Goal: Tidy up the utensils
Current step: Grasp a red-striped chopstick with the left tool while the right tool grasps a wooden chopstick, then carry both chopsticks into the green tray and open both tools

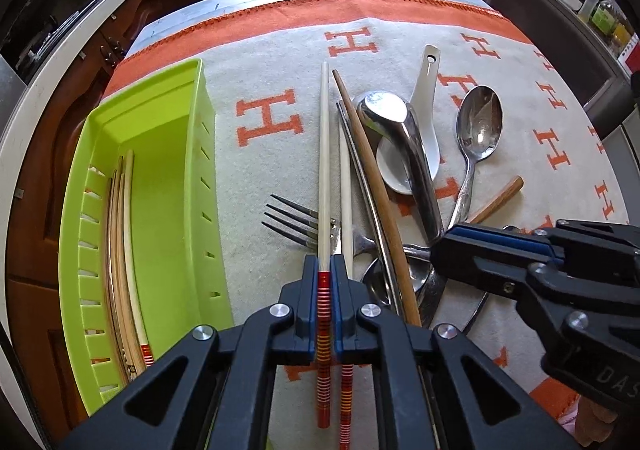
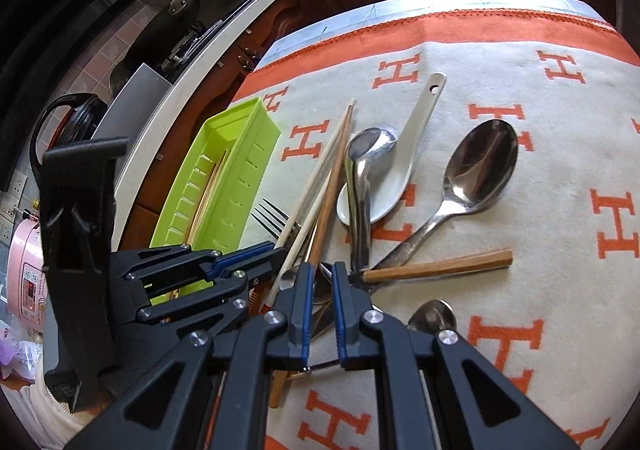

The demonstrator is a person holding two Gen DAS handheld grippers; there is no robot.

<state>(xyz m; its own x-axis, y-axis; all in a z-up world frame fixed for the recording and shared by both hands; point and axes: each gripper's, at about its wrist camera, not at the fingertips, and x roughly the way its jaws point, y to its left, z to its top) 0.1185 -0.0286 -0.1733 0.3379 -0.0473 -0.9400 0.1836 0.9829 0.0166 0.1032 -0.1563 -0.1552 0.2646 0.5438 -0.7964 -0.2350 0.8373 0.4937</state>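
Left wrist view: left gripper (image 1: 324,266) clamped tight on a pale chopstick (image 1: 323,153) at the top of its red-striped end.
Chopstick's place: lifted over the fork (image 1: 294,219), beside the green tray (image 1: 160,185).
Tray contents: several chopsticks (image 1: 125,250) lie along its left side.
Right gripper (image 2: 322,270): jaws nearly closed; nothing clearly gripped, tips just above the utensil pile.
Pile: white spoon (image 2: 390,173), steel spoons (image 2: 476,177), brown chopstick (image 2: 332,205), on the H-patterned cloth (image 2: 560,290).
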